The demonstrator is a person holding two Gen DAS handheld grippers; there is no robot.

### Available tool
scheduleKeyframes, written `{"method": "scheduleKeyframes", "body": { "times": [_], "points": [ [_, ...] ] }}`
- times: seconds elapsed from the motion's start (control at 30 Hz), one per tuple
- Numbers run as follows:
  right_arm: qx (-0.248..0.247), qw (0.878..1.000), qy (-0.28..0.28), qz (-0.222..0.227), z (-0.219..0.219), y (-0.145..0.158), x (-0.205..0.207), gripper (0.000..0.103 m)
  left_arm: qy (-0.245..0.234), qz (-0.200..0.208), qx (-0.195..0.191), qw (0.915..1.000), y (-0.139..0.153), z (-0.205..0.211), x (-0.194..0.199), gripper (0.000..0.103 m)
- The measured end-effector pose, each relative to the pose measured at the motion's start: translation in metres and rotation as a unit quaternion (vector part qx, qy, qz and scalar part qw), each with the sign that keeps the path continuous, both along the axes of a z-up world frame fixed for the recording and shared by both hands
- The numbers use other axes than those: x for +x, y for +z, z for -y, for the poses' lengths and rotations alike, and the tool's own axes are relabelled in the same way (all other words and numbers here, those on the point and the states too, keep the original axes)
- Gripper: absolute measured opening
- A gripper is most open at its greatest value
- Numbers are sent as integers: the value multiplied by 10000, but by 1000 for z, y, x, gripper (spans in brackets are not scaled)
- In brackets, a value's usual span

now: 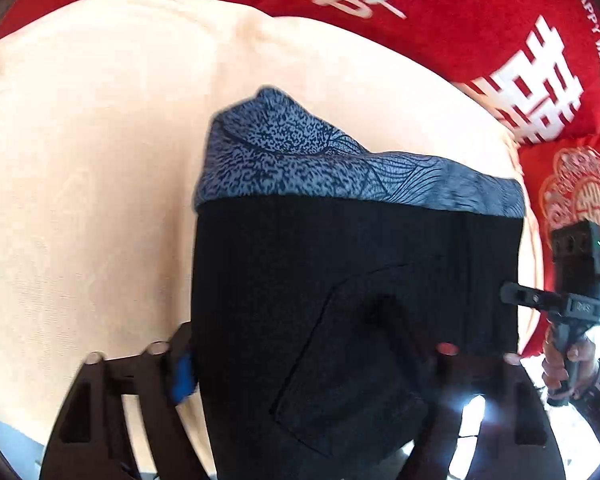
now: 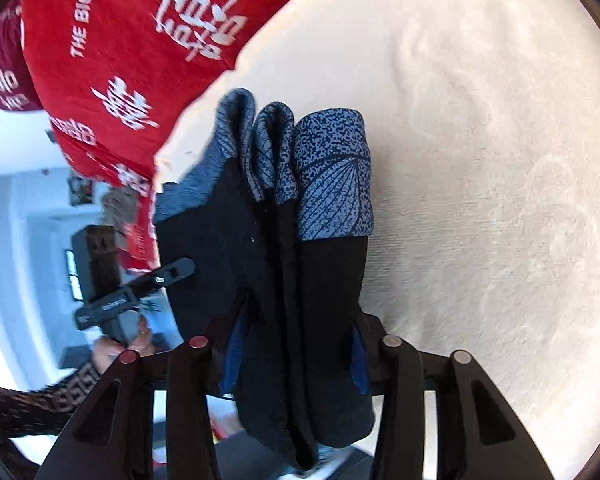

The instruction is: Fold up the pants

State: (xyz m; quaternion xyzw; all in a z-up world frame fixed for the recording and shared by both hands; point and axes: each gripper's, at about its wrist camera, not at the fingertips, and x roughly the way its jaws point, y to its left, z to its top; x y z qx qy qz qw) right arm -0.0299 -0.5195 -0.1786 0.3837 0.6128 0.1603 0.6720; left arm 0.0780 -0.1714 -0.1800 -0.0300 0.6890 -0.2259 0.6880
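The pants [image 1: 340,280] are black with a blue speckled cuff band [image 1: 320,160], folded into a thick bundle over a cream cushion [image 1: 80,160]. My left gripper [image 1: 300,364] is shut on the bundle's near edge; a back pocket shows between its fingers. My right gripper [image 2: 296,344] is shut on the bundle's side, where stacked layers and cuffs [image 2: 332,176] show edge-on. The right gripper also shows in the left wrist view [image 1: 512,296], pinching the pants' right edge. The left gripper shows in the right wrist view [image 2: 180,270] at the bundle's left edge.
Red pillows with white characters [image 1: 480,32] lie behind the cushion and at the right [image 1: 580,192]. In the right wrist view a red pillow [image 2: 120,48] is at upper left, and the cream cushion [image 2: 480,160] fills the right side. A bright room shows at left.
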Motion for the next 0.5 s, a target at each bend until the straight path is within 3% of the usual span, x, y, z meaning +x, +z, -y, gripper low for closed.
{"method": "scheduleKeyframes", "body": {
  "times": [0.03,0.07,0.1,0.3,0.5],
  "points": [
    [-39,10000,-12,-8,1,-1,0,56,-53,157,63,9998,1,1,-1,90],
    [-117,9999,-15,-25,1,-1,0,60,-111,272,224,9993,1,3,-2,102],
    [-225,9997,-13,-27,1,-1,0,63,-168,410,479,9979,1,7,-3,103],
    [-732,9971,-151,-133,-9,15,1,68,-302,467,535,9970,2,21,-5,103],
    [-1735,9838,-378,-232,-22,46,-21,82,-584,1112,1196,9849,34,33,-26,103]
  ]
}}
